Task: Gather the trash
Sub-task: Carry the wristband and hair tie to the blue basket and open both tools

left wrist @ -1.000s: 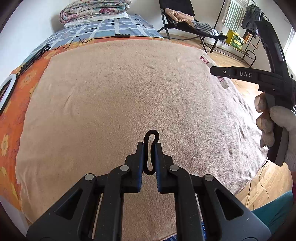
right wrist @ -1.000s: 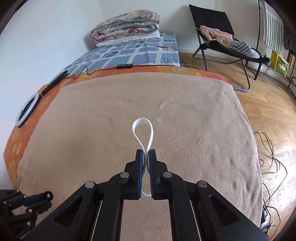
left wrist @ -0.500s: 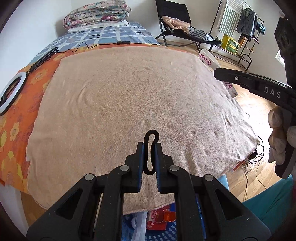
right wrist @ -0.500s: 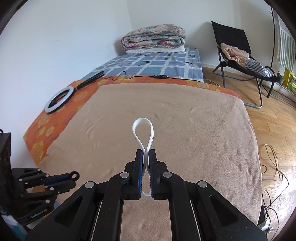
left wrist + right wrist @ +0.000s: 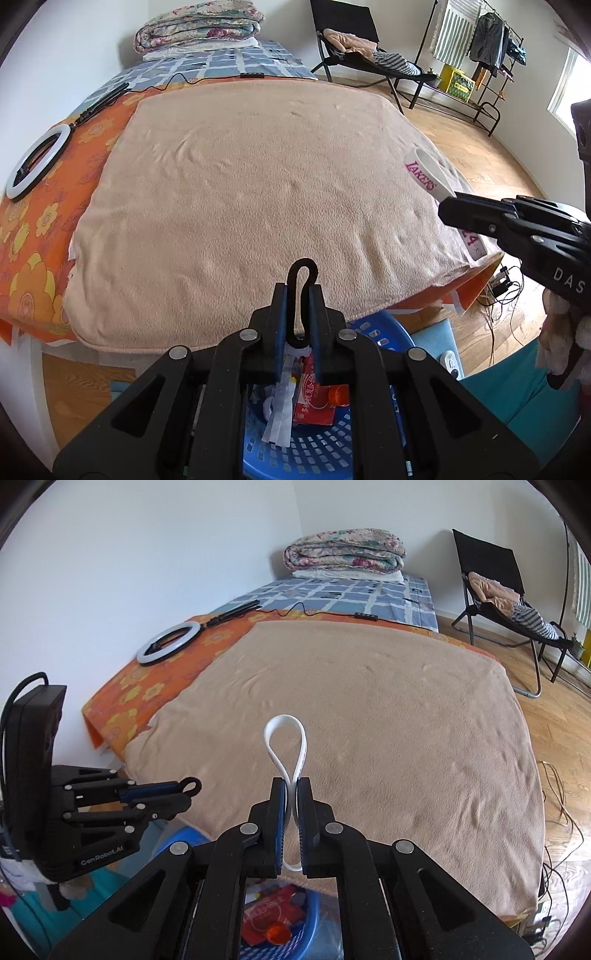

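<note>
Both grippers hanging over the trash basket at the bed's foot

The blue basket (image 5: 373,334) is holding paper scraps and a red packet (image 5: 314,400); the left gripper (image 5: 298,295) is pinching a black band (image 5: 303,275), the right gripper (image 5: 291,790) a white wristband (image 5: 284,738), both angling downward.

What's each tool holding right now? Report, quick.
Left tool: shut on the black band.
Right tool: shut on the white wristband.

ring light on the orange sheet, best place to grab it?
Judging by its pose, the ring light lies flat beside the beige blanket. Come from above and pinch the white hoop across its band, one finger inside, one outside, on the side away from the black stem.
</note>
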{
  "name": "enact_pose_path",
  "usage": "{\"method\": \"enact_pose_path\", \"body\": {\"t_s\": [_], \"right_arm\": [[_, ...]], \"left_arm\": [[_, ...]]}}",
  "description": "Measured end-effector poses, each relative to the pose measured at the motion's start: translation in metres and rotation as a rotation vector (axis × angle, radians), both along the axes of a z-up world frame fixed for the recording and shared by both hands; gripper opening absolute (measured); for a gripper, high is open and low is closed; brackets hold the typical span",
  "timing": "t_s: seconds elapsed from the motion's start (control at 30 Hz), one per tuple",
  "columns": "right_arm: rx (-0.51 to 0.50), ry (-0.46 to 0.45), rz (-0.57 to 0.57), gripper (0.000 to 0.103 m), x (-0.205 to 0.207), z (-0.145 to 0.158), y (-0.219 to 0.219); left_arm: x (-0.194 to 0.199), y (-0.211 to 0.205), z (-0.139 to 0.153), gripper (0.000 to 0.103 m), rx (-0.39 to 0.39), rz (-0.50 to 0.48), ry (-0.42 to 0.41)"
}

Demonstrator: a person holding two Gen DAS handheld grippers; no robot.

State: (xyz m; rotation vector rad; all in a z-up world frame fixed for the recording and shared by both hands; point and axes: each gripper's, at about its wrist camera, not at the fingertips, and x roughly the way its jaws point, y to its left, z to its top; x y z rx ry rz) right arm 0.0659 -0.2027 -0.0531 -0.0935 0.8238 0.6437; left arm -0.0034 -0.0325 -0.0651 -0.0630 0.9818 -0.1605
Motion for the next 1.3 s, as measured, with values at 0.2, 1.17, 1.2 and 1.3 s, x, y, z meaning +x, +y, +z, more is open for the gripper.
{"method": "enact_pose_path", "body": {"t_s": [0.2, 1.17, 1.2, 1.3], "right_arm": [[-0.009, 0.040, 0.025, 0.005, -0.029, -0.020, 0.001], [-0.108, 0.204, 0.084, 0.005, -0.075, -0.094, 0.018], [-0.110, 0.209, 0.085, 0.005, -0.075, -0.096, 0.018], [-0.120, 0.216, 0.086, 0.005, -0.075, -0.100, 0.020]], "left_arm": [[-0.020, -0.002, -0.011, 0.010, 0.003, 0.001, 0.018], [-0.064, 0.007, -0.078, 0.010, -0.002, 0.007, 0.180], [-0.064, 0.005, -0.079, 0.010, -0.002, 0.002, 0.183], [-0.066, 0.002, -0.081, 0.010, -0.001, -0.012, 0.189]]}}
